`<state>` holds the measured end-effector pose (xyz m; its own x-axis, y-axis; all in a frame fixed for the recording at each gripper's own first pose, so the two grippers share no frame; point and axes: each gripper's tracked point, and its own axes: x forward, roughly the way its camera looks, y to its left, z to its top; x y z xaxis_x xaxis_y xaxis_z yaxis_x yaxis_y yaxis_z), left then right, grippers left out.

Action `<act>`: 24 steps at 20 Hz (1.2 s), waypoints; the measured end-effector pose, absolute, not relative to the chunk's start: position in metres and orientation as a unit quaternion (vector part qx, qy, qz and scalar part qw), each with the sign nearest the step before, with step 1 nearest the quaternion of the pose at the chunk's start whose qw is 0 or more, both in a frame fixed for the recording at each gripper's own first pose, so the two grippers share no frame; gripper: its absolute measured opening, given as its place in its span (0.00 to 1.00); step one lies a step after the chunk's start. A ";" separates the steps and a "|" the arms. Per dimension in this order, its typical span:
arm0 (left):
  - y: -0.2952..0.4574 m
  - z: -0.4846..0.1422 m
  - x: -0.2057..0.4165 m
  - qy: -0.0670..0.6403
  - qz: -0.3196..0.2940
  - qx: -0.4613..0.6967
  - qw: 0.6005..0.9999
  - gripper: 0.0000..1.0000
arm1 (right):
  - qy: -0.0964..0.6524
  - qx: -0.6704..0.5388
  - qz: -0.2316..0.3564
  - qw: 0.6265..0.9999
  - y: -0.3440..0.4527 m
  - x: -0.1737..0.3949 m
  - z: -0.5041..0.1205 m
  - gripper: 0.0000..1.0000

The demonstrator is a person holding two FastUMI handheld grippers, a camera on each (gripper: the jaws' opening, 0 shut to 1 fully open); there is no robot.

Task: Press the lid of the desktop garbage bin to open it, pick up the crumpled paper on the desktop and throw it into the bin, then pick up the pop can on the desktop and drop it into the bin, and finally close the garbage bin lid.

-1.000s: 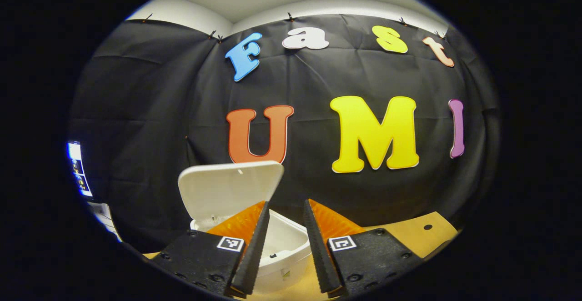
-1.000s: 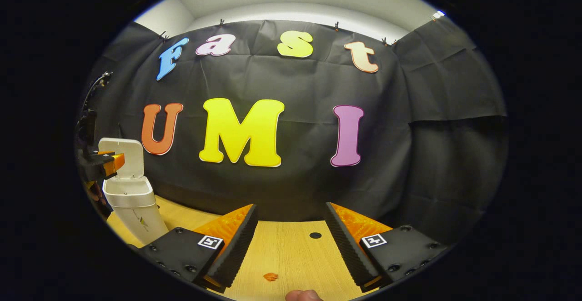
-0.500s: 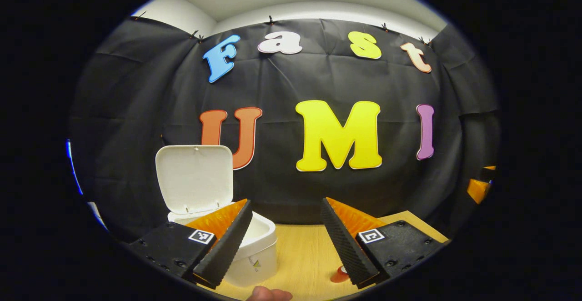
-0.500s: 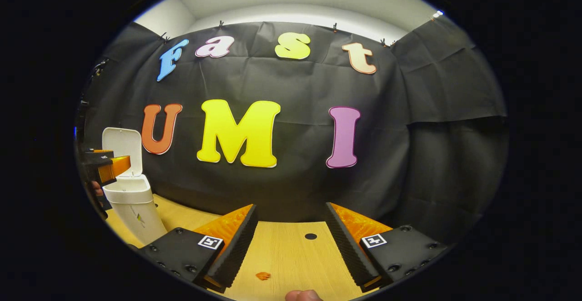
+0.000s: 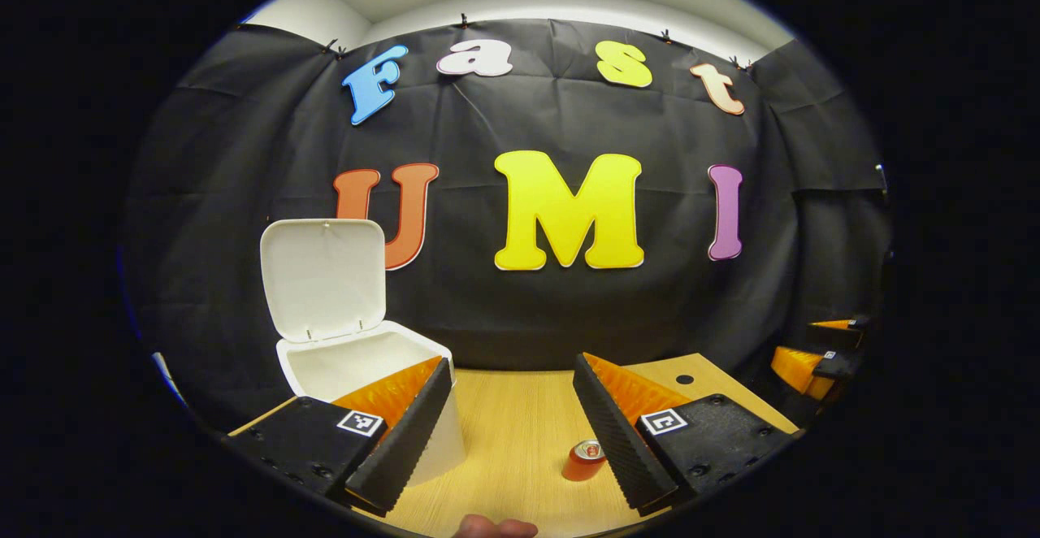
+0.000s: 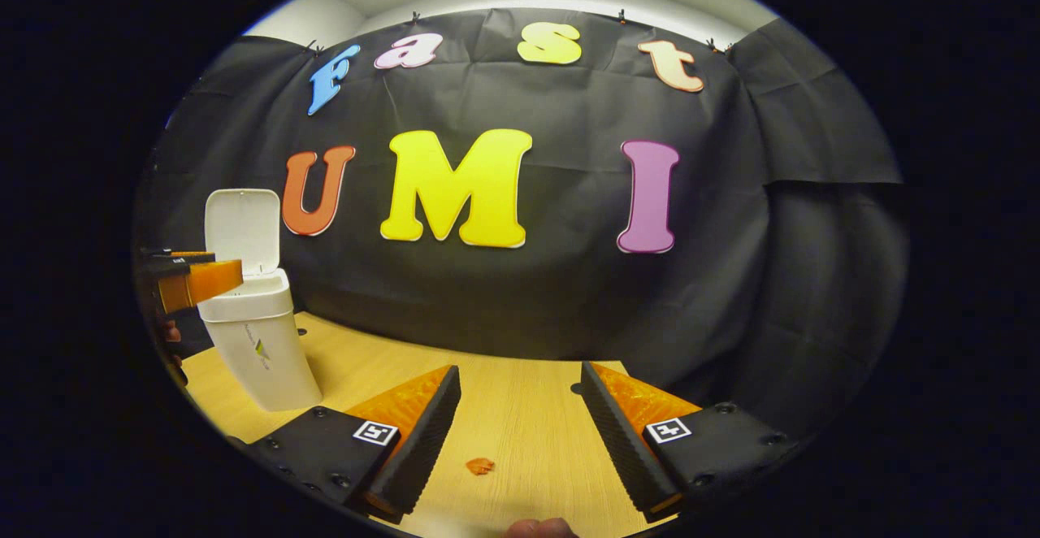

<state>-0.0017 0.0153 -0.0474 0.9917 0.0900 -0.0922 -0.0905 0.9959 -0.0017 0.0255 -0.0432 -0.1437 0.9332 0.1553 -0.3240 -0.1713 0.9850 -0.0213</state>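
Observation:
The white desktop bin (image 5: 357, 359) stands on the wooden table (image 5: 520, 416) with its lid (image 5: 323, 278) swung upright and open. My left gripper (image 5: 512, 440) is open and empty, just right of the bin and in front of it. A small orange pop can (image 5: 583, 461) lies on the table beside its right finger. In the right gripper view the bin (image 6: 264, 343) stands at the far left with the left gripper (image 6: 191, 282) beside its rim. My right gripper (image 6: 520, 436) is open and empty over the table. A small orange object (image 6: 480, 466) lies between its fingers' lines.
The black cloth wall closes the back of the table. A round hole (image 5: 685, 379) sits in the tabletop at the right. The right gripper (image 5: 821, 359) hangs at the far right edge of the left gripper view. A person's fingertip (image 5: 496, 528) shows at the bottom.
My left gripper has drawn back from over the open bin and swung right, so the bin now sits left of it and the can has come into sight. The right gripper tipped slightly downward.

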 end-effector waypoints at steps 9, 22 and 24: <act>0.028 -0.052 -0.031 0.081 0.076 0.008 0.994 0.99 | 0.270 -0.047 0.160 0.948 -0.021 0.029 -0.263 0.95; 0.053 -0.052 -0.069 0.104 0.135 0.023 0.985 0.99 | 0.390 -0.088 0.213 0.892 0.000 0.038 -0.403 0.96; 0.058 -0.053 -0.074 0.108 0.145 0.023 0.983 0.99 | 0.404 -0.088 0.216 0.884 0.003 0.040 -0.419 0.94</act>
<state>-0.0739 0.0581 -0.0533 0.9344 0.2903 -0.2064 -0.2802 0.9568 0.0776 0.0399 0.0027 -0.4194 0.5796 0.3110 -0.7532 -0.4532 0.8912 0.0193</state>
